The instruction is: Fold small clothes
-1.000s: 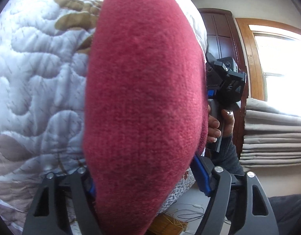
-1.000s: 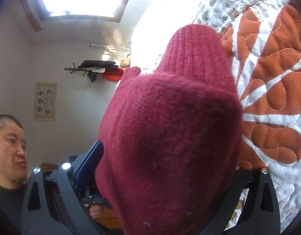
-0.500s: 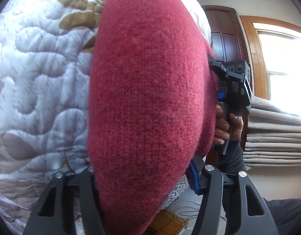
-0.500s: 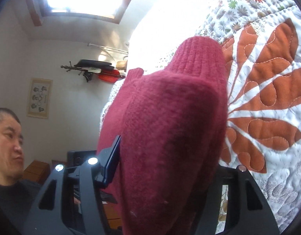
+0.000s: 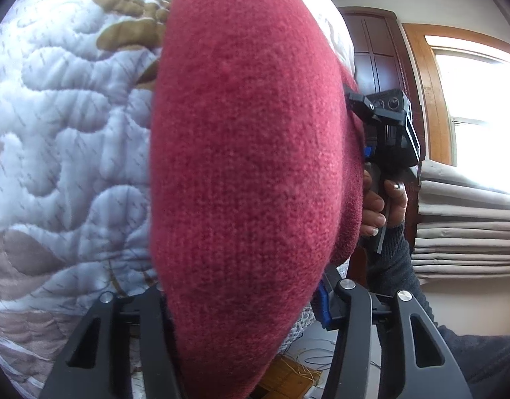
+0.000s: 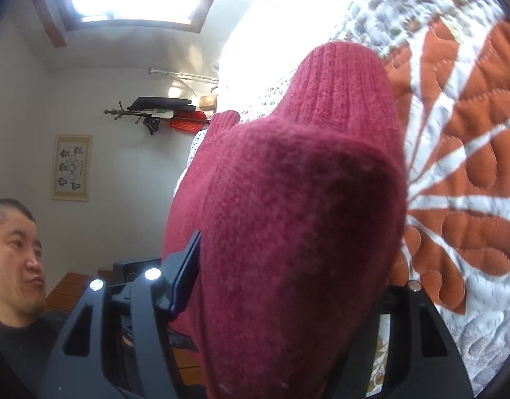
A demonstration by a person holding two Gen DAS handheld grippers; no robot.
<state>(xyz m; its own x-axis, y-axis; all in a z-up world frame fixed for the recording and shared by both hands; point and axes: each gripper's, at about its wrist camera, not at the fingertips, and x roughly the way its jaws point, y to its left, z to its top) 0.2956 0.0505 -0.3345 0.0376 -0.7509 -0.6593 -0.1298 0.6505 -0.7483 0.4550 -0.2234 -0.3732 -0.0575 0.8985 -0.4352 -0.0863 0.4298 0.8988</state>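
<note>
A red knit sweater (image 5: pixel 248 149) hangs bunched in the air in front of a quilted bedspread (image 5: pixel 62 133). My left gripper (image 5: pixel 248 316) is shut on a thick wad of it, and the cloth bulges out over both fingers and hides their tips. In the right wrist view the same sweater (image 6: pixel 304 199) fills the middle, with a ribbed end (image 6: pixel 341 83) pointing up. My right gripper (image 6: pixel 294 286) is shut on it too, a blue pad (image 6: pixel 185 276) showing at the left finger. A hand (image 5: pixel 374 206) grips the right tool's handle just behind the sweater.
The bedspread (image 6: pixel 470 199) with its orange leaf pattern lies at the right. A person's head (image 6: pixel 15 266) is at the far left, below a framed picture (image 6: pixel 72 166) and a wall rack (image 6: pixel 155 109). A dark wooden door (image 5: pixel 377 50), folded blinds (image 5: pixel 467 219) and floor wires (image 5: pixel 308 365) sit right.
Both grippers' fingers stand closer together than a second ago, with the sweater still between them. The right tool and its hand have drifted right in the left view. The quilt has shifted behind the sweater.
</note>
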